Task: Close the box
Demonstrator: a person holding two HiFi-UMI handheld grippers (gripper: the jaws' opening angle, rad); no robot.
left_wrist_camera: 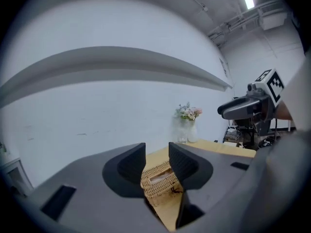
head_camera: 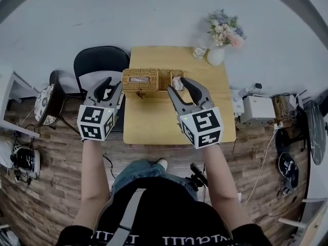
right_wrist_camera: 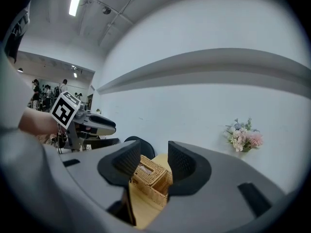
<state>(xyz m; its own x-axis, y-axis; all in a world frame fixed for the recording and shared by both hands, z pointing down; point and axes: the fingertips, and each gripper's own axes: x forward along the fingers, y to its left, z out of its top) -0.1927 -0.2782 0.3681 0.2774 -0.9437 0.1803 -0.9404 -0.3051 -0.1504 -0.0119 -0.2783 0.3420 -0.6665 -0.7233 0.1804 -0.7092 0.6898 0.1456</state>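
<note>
A woven wicker box (head_camera: 141, 80) lies at the far side of the small wooden table (head_camera: 205, 96). Its left part has a slotted top, and its right compartment (head_camera: 166, 79) stands open with a pale object in it. My left gripper (head_camera: 114, 88) hovers just left of the box, open with nothing between its jaws. My right gripper (head_camera: 180, 88) hangs over the box's right end, also open and empty. In the left gripper view the box (left_wrist_camera: 158, 181) shows beyond the left gripper (left_wrist_camera: 156, 152). In the right gripper view the box (right_wrist_camera: 150, 176) lies past the right gripper (right_wrist_camera: 154, 152).
A white vase of flowers (head_camera: 218, 53) and a small glass (head_camera: 200, 51) stand at the table's far right corner. A black chair (head_camera: 100, 63) sits left of the table. A white device (head_camera: 259, 109) and cables lie on the floor to the right.
</note>
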